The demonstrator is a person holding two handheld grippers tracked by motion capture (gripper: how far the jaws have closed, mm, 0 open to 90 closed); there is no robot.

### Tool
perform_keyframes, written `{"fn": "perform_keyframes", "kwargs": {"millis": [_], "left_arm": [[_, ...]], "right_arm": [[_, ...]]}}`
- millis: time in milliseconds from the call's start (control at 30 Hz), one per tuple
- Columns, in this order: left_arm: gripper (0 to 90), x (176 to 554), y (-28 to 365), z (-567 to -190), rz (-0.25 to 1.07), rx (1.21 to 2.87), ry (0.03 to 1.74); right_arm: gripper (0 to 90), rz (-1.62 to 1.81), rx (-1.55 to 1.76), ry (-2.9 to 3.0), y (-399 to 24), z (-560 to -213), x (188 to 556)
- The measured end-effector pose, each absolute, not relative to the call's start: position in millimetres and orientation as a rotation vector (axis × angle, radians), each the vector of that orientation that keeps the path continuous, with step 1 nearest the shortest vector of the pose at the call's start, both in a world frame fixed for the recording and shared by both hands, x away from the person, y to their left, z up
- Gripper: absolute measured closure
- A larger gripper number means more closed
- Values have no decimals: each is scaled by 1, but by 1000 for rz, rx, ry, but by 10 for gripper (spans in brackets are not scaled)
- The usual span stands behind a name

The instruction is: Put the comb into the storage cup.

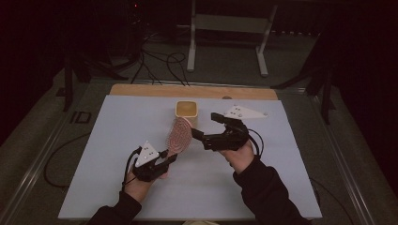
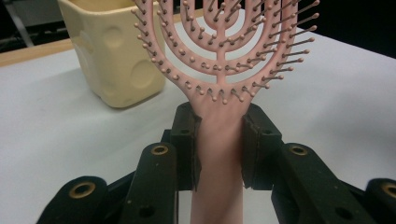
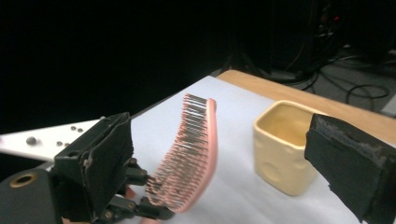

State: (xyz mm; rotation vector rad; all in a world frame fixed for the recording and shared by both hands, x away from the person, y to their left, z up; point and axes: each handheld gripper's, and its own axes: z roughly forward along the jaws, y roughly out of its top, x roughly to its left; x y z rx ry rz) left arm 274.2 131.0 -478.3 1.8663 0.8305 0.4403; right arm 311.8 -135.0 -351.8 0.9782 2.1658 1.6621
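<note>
Hairbrush [image 2: 219,88] – pink plastic, smooth, slight sheen; bristles thin plastic with rounded ball tips. Cup [image 2: 114,51] – pale yellow, ceramic-looking, glossy, shallow round dimples in walls. Left tool [image 2: 219,154] – black matt plastic, brass-coloured metal inserts at pivots; pads [image 2: 187,144] dark, rubbery, rough-edged. Right tool [image 3: 219,177] pads [image 3: 355,163] coarse, foam-like. Surface [image 1: 117,140] – matt white sheet; far edge bare wood.

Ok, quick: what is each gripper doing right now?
Left gripper: closed on the pink hairbrush handle.
Right gripper: open, holding nothing, fingers wide apart.
</note>
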Motion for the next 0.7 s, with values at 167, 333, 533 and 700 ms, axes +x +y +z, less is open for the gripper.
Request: {"fn": "perform_keyframes", "kwargs": {"millis": [167, 333, 533, 700], "left_arm": [[711, 274, 130, -479, 443, 1870, 826], [711, 274, 131, -479, 444, 1869, 825], [711, 275, 131, -479, 438, 1865, 823], [711, 274, 130, -479, 441, 1864, 821]], "right_arm": [[76, 1703, 1027, 2178, -121, -359, 319], [76, 1715, 1061, 2206, -111, -365, 326], [97, 1716, 1112, 2234, -102, -376, 334], [149, 1702, 1138, 2250, -100, -382, 336]]}}
